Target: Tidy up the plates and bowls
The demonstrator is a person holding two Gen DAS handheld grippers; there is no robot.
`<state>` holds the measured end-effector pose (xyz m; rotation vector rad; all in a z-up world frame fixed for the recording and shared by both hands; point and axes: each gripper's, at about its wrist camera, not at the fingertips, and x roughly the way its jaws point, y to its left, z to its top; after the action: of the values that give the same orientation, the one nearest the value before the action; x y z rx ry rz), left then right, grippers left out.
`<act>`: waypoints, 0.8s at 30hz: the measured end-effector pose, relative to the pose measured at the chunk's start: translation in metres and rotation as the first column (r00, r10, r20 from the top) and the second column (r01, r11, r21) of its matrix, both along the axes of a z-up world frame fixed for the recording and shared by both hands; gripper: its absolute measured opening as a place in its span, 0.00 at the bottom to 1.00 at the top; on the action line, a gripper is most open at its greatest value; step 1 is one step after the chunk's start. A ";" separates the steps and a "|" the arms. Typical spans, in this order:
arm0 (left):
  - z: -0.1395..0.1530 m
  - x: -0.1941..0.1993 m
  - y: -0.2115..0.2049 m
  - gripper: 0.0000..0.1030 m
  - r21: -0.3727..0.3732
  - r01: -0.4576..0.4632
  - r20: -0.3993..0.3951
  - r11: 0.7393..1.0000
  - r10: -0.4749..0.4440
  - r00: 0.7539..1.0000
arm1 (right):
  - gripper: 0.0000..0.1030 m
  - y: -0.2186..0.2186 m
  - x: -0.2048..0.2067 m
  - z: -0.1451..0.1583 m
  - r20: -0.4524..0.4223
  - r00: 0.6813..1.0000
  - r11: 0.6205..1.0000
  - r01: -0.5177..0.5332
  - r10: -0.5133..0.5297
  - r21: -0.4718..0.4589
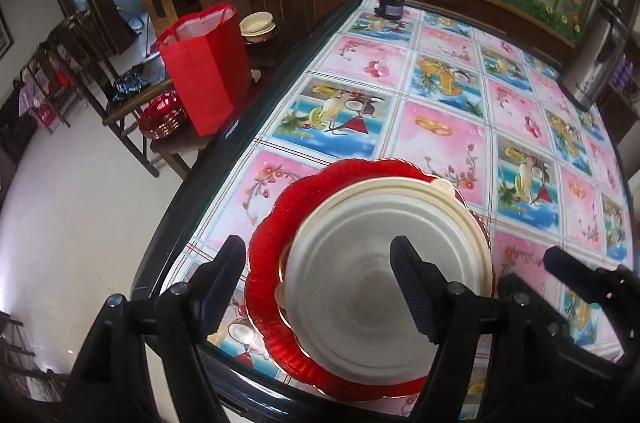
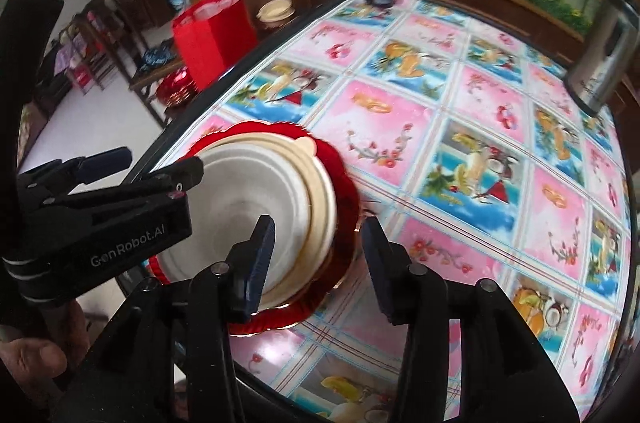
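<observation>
A cream-white bowl [image 1: 372,263] sits nested in other cream dishes on a red scalloped plate [image 1: 276,223] at the table's near left corner. My left gripper [image 1: 320,263] is open above it, one finger over the table edge and the other over the bowl's middle. In the right wrist view the same bowl [image 2: 248,191] and red plate [image 2: 340,179] lie below my right gripper [image 2: 318,247]. That gripper is open, the stack's right rim lying between its fingers without contact. The left gripper [image 2: 156,165] shows at the bowl's left, and a right fingertip [image 1: 560,259] shows at the right of the left wrist view.
A floral tablecloth covers the glass-topped table [image 1: 440,127]. A steel flask [image 1: 596,63] stands at the far right and a small dark object [image 1: 390,5] at the far end. Beside the table, chairs hold a red bag [image 1: 204,71], red plates [image 1: 162,117] and cream bowls [image 1: 258,25].
</observation>
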<state>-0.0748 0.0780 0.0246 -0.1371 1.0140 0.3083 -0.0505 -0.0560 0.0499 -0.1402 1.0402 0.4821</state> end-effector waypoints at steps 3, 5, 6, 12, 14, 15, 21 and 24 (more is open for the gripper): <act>-0.001 -0.003 -0.006 0.73 -0.006 0.021 0.006 1.000 -0.021 1.000 | 0.44 -0.005 -0.002 -0.001 0.007 1.000 1.000 0.029 -0.029 0.009; -0.002 -0.005 -0.007 0.73 -0.011 0.024 0.008 1.000 -0.024 1.000 | 0.44 -0.006 -0.004 -0.001 0.019 0.999 0.999 0.049 -0.049 0.005; -0.003 -0.007 -0.008 0.73 -0.016 0.027 0.011 1.000 -0.027 1.000 | 0.44 -0.007 -0.006 -0.001 0.020 0.999 0.999 0.050 -0.050 0.009; -0.004 -0.011 -0.007 0.74 -0.022 0.041 0.028 0.999 -0.040 0.999 | 0.44 -0.008 -0.012 -0.004 0.030 0.998 0.997 0.062 -0.063 0.035; -0.006 -0.011 -0.007 0.79 -0.013 0.038 0.016 0.999 -0.038 0.999 | 0.44 -0.008 -0.012 -0.006 0.027 0.998 0.998 0.060 -0.060 0.028; -0.007 -0.011 -0.008 0.79 0.011 0.032 0.008 0.999 -0.032 0.999 | 0.44 -0.008 -0.013 -0.007 0.024 0.998 0.998 0.060 -0.061 0.031; -0.010 -0.015 -0.004 0.79 0.020 0.045 0.017 0.999 -0.045 0.999 | 0.44 -0.012 -0.015 -0.010 0.018 0.998 0.997 0.064 -0.065 0.032; -0.011 -0.016 0.000 0.79 -0.011 0.044 0.020 0.999 -0.044 0.999 | 0.44 -0.012 -0.015 -0.010 0.019 0.998 0.997 0.064 -0.065 0.030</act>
<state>-0.0904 0.0783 0.0133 -0.1278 0.9979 0.2604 -0.0655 -0.0677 0.0400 -0.0850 1.0152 0.4362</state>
